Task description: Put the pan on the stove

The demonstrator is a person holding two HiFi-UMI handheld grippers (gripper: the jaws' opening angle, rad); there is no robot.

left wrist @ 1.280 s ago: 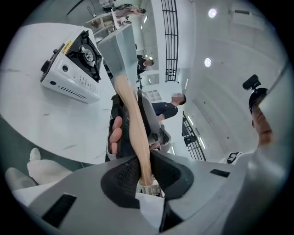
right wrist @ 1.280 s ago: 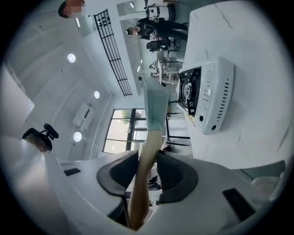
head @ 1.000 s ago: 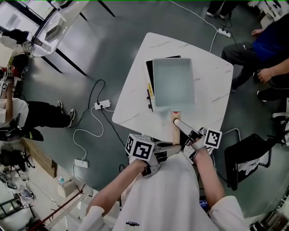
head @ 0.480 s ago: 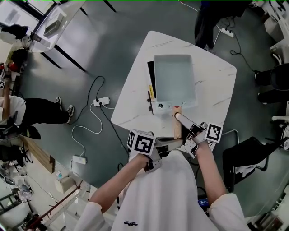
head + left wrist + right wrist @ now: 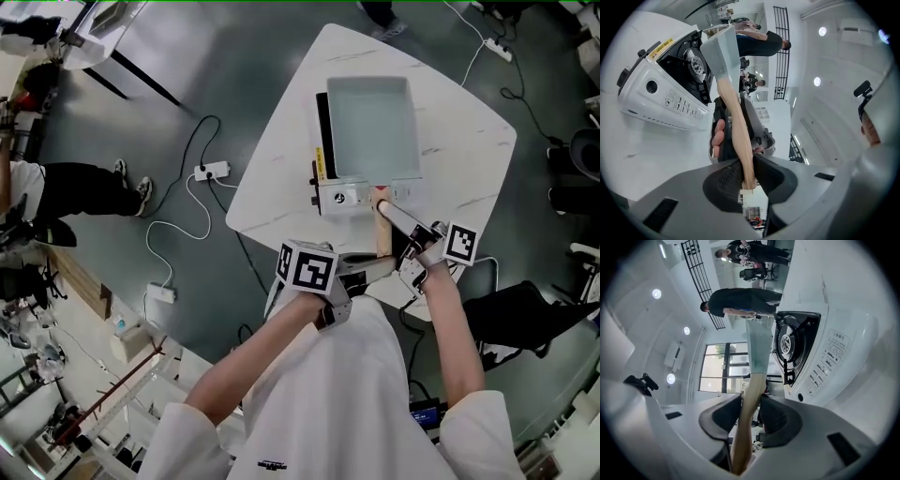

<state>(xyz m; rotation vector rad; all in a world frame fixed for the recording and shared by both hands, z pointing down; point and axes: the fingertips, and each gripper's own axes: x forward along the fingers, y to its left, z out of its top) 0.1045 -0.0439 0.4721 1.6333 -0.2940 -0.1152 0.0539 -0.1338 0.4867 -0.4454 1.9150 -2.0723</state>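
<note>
Pan [image 5: 370, 127] over stove [image 5: 339, 197] on white table [image 5: 469, 178]; left gripper [image 5: 743, 176] and right gripper [image 5: 750, 416] both clamped on wooden handle [image 5: 736, 126].

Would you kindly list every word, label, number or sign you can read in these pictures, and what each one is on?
Nothing can be read.
Yellow label on the stove: print too small to read.
Printed lines on the stove's front: blurred, unreadable.
Left marker cube and right marker cube: square patterns only, no words.
</note>
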